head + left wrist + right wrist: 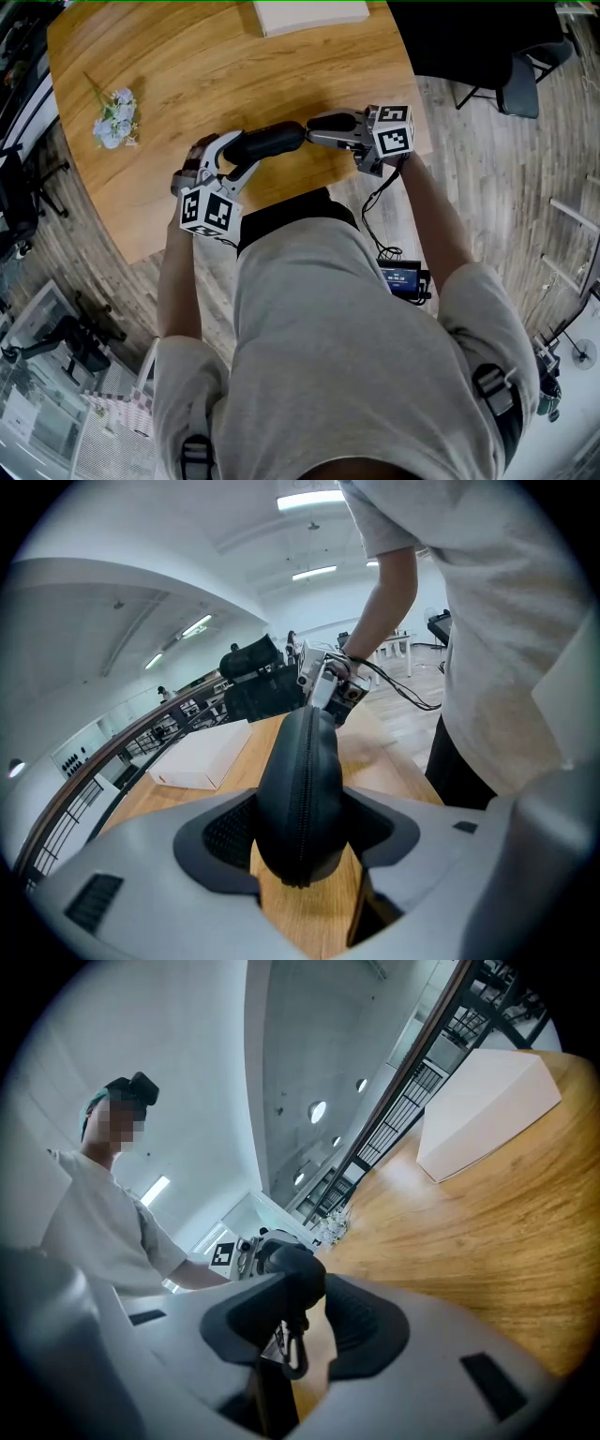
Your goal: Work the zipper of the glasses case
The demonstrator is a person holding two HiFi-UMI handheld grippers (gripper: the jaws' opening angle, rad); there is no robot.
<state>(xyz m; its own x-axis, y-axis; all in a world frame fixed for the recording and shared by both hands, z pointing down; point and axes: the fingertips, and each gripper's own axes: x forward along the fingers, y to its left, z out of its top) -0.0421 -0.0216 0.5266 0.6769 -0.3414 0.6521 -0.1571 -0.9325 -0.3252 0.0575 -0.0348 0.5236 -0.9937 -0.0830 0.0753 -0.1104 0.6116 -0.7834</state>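
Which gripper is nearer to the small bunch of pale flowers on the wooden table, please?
Left. The left gripper is right of the flowers, clamped on the black glasses case; the right gripper is farther right, jaws closing around the case's other end.

Head view: steep overhead, mid-distance, round light-wood table (234,75). Gripper views: low, close, facing each other. All share black oval zippered glasses case (267,142), frame centre.

case (272,141): black, zip (305,799) black. left gripper (300,832): grey, pads (225,832) black, cube (208,208) black-white squares. table (187,75) under it: tan wood grain. box (309,14) beyond: white.
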